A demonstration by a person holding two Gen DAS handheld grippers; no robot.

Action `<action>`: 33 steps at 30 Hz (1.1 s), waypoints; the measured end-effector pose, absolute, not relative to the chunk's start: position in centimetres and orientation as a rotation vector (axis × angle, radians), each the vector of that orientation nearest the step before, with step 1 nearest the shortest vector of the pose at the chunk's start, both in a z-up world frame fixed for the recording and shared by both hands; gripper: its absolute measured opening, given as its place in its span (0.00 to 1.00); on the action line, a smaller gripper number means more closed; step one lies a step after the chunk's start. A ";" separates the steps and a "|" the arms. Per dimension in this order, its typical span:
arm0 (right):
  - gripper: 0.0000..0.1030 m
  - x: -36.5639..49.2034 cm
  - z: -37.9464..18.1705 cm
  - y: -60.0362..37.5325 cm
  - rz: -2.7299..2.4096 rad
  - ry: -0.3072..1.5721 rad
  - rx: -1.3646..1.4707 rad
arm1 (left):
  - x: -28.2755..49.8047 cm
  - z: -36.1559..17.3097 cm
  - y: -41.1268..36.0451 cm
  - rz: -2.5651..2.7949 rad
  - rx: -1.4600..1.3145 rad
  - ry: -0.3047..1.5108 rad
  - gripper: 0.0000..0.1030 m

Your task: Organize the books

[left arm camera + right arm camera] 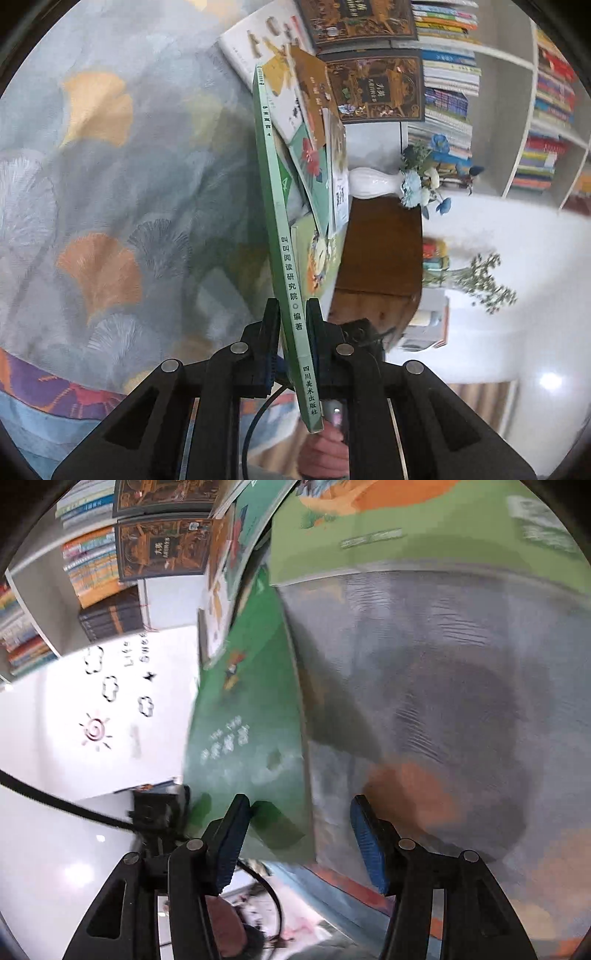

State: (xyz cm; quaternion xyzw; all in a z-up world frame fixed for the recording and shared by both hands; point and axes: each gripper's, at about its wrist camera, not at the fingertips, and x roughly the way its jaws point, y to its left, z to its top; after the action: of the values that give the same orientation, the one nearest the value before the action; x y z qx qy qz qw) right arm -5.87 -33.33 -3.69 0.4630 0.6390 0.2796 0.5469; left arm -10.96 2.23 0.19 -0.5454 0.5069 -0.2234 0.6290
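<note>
Early stage: green book [284, 236] clamped in left gripper [293, 314], right gripper [299, 834] parted and empty beside it, loose books [314, 155] unsorted on patterned cloth [110, 184].

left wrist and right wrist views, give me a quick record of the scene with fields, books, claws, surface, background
held book: thin green book, spine facing the left wrist camera, standing on edge
left claw: shut on the thin green book near its lower end
right claw: open, the green book's corner between its blue pads, no clear pinch
other books: loose pile beyond the held one, leaning at mixed angles
surface: grey cloth with leaf print
background: white shelves of books, white vase with blue flowers
image quality: right wrist view blurred
</note>
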 end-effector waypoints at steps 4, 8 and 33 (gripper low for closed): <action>0.31 -5.0 -3.5 -31.3 0.648 1.483 1.081 | -11.4 -0.6 2.8 -0.485 -1.286 1.193 0.09; 0.26 -5.1 -0.6 -30.1 0.610 1.422 0.842 | -11.0 -0.1 2.9 -0.429 -1.136 1.262 0.09; 0.27 -5.0 14.6 -13.1 0.603 1.082 0.177 | -6.2 12.8 12.2 -0.556 -0.530 1.099 0.12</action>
State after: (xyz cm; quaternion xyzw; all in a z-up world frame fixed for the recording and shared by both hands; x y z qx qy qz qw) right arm -4.99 -13.10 14.57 0.0827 0.5064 0.2820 0.8107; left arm -6.22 12.24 12.76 -0.2454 0.5094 -0.2577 0.7835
